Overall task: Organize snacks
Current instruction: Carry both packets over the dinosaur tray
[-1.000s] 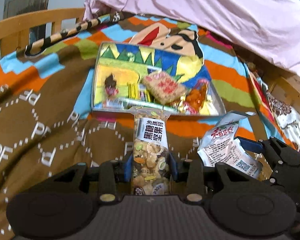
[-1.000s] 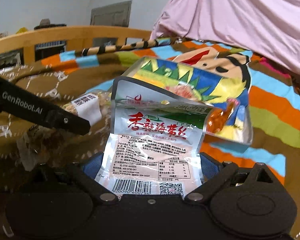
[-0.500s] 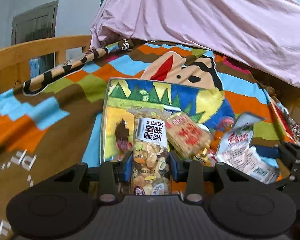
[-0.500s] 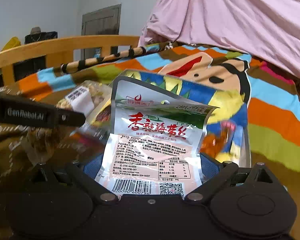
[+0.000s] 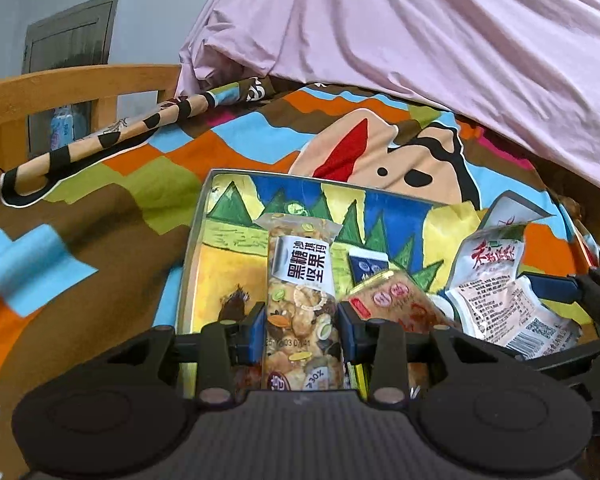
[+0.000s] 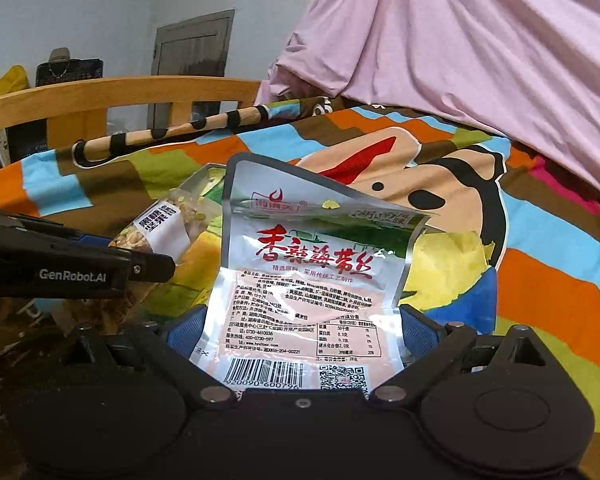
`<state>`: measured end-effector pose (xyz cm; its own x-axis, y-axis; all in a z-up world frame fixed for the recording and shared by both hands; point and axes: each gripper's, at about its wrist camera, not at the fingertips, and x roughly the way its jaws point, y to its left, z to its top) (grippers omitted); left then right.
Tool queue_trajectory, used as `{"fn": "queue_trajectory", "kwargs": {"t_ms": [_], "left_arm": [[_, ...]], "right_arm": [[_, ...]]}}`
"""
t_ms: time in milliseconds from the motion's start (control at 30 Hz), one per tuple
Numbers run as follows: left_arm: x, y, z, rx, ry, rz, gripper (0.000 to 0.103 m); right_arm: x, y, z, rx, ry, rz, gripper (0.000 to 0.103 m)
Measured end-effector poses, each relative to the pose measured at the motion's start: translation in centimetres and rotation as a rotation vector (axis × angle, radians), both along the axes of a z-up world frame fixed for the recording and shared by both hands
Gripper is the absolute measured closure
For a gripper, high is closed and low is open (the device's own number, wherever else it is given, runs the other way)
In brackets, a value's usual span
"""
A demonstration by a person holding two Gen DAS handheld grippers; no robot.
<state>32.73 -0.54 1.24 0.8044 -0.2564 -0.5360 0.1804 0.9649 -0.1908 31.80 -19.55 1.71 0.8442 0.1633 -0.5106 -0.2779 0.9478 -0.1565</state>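
My left gripper (image 5: pixel 302 328) is shut on a clear nut bar packet (image 5: pixel 300 280) with a white label and holds it over the transparent tray (image 5: pixel 194 248) on the bedspread. A red-and-gold snack pack (image 5: pixel 396 300) lies in the tray to its right. My right gripper (image 6: pixel 302 332) is shut on a silver pouch with red characters (image 6: pixel 308 272) and holds it over the tray's right part; this pouch also shows in the left wrist view (image 5: pixel 496 276). The left gripper (image 6: pixel 100 268) and its nut bar (image 6: pixel 164 224) appear at the left of the right wrist view.
The colourful cartoon bedspread (image 5: pixel 100 208) covers the bed. A pink sheet (image 5: pixel 440 40) hangs behind the tray. A wooden bed rail (image 5: pixel 60 88) runs along the far left, with a striped rolled edge (image 5: pixel 120 136) in front of it.
Both grippers have moved forward with their packets, from in front of the tray to over it. The tray looks larger and closer.
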Motion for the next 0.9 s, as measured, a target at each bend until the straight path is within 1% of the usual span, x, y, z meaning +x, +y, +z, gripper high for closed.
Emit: {"fn": "queue_trajectory", "kwargs": {"t_ms": [200,433,700,900], "left_arm": [[1.4,-0.6,-0.8,0.002,0.000,0.005,0.063],[2.5,-1.2,-2.2,0.018,0.041,0.014,0.063],[3.0,-1.8,-2.6,0.030,0.041,0.013,0.063],[3.2,-2.0,-2.8,0.029,0.048,0.014,0.063]], "right_arm": [[1.9,-1.1,-0.2,0.031,0.008,-0.084,0.005],[4.1,-2.3,-1.3,0.057,0.047,-0.161,0.005],[5.6,-3.2,-2.1,0.070,0.070,-0.199,0.005],[6.0,-3.3,-2.4,0.063,0.063,-0.207,0.005]]}}
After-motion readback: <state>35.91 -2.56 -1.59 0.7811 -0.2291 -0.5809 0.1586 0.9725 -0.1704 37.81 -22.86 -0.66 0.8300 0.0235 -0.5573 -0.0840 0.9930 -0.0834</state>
